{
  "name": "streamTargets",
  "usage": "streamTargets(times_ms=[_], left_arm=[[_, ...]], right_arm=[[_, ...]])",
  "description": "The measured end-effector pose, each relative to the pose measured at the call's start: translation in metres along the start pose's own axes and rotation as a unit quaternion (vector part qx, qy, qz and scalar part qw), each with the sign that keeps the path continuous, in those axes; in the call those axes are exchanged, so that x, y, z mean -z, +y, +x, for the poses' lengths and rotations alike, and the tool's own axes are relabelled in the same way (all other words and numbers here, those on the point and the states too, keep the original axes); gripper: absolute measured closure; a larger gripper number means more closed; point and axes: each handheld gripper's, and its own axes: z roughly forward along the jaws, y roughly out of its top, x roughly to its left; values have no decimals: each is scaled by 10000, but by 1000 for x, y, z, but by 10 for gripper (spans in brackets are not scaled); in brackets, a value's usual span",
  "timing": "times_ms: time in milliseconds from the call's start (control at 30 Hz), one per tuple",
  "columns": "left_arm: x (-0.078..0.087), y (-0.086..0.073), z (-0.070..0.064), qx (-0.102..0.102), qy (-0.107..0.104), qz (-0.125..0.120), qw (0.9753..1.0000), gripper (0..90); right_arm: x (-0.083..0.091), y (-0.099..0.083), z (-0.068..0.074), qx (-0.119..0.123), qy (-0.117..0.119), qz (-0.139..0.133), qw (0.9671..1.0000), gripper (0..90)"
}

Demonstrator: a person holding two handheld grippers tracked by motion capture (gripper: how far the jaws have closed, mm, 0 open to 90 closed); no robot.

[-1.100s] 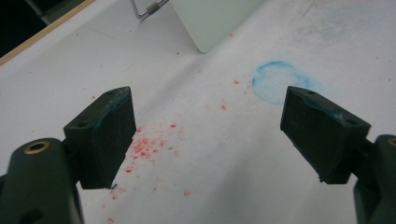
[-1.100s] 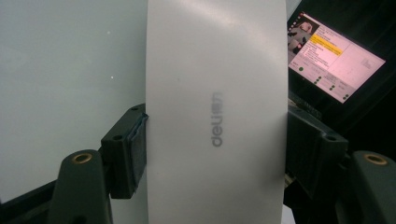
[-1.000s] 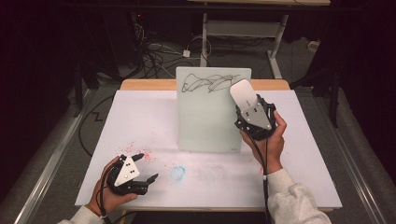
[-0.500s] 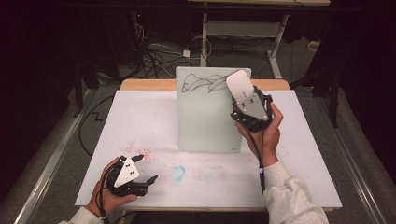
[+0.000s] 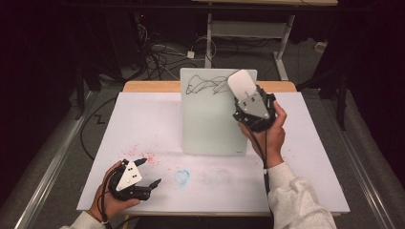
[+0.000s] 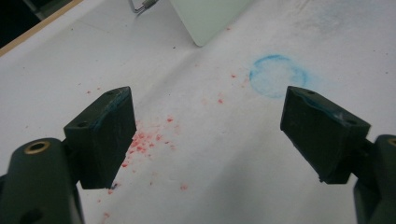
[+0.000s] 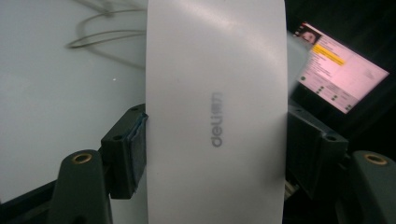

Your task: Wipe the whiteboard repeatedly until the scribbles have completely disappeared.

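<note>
Nearest the person, the left gripper [image 5: 145, 174] idles with jaws spread wide on the worktop [image 5: 143, 124] before the whiteboard [image 5: 210, 119], while the right gripper [image 5: 246, 98], clamping a white eraser [image 5: 241, 84] at the board's scribbled top, should press flat and sweep evenly.

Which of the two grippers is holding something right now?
The right gripper, raised at the whiteboard, clamps a white eraser. The left gripper is open and empty.

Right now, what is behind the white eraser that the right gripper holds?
Behind the white eraser stands the whiteboard with black scribbles. The eraser covers the scribbles' right end, so that part cannot be seen.
</note>
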Motion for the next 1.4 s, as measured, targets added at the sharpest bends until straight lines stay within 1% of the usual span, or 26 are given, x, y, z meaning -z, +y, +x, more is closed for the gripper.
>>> streamTargets(times_ms=[67,133,167,200,267,300,333,367,433,500,533,600,633,733,767,833,900,967,1000,1100,1133,1167,1267,1333,1367,1400], left_arm=[[0,0,1,39,-5,-30,10000,177],[0,0,1,37,-1,-27,10000,177],[0,-1,1,26,-1,-27,10000,176],[1,-1,1,9,3,-20,10000,176],[1,-1,1,19,13,-29,10000,176],[1,-1,1,27,14,-33,10000,177],[1,-1,2,26,10,-26,10000,177],[1,-1,1,24,11,-27,10000,177],[2,-1,1,26,11,-35,10000,177],[2,-1,1,15,14,-39,10000,177],[3,-1,0,12,17,-43,10000,177],[3,-1,1,8,20,-42,10000,177],[3,-1,1,13,20,-45,10000,177],[3,-1,1,23,12,-53,10000,176],[3,-1,1,22,8,-48,10000,176],[3,-1,1,12,2,-47,10000,176],[3,-1,1,16,-4,-46,10000,176],[3,-2,0,14,-12,-40,10000,175],[3,-2,0,15,-2,-33,10000,174],[3,-2,1,32,-2,-53,10000,174],[3,-2,1,33,2,-63,10000,174],[4,-2,1,37,-4,-60,10000,174],[4,-2,1,38,-15,-81,10000,174],[4,-2,1,41,-22,-90,9999,174],[4,-2,1,39,-22,-89,10000,174],[4,-3,1,42,-24,-96,9999,174]], right_arm=[[0,1,-7,-160,-31,-1,9999,310],[0,0,-4,-150,-89,-5,9998,310],[0,0,-1,-133,-47,-7,9999,310],[0,-1,4,-109,32,-15,9999,309],[0,-2,17,82,177,-40,9998,309],[1,-3,21,157,349,-63,9992,309],[1,-3,25,156,500,-83,9986,309],[1,-4,28,176,566,-83,9982,309],[1,-4,31,338,539,-52,9980,310],[1,-2,28,374,503,-34,9980,309],[1,-1,25,351,460,-36,9983,309],[-1,3,14,214,238,-31,9995,309],[-2,4,9,133,198,-22,9997,309],[-3,8,2,-24,68,8,10000,310],[-3,9,2,-60,62,11,10000,310],[-3,10,6,-37,10,-2,10000,310],[-3,10,13,32,149,-7,9999,310],[-3,10,24,170,234,-4,9996,310],[-2,9,31,222,317,-9,9993,310],[-1,7,50,493,540,8,9973,310],[-1,7,55,583,546,14,9968,310],[-1,7,57,609,515,19,9968,310],[-1,8,52,584,605,19,9965,310],[-2,9,46,585,440,27,9973,310],[-2,10,39,497,359,26,9981,310],[-3,10,35,417,344,14,9985,309]])
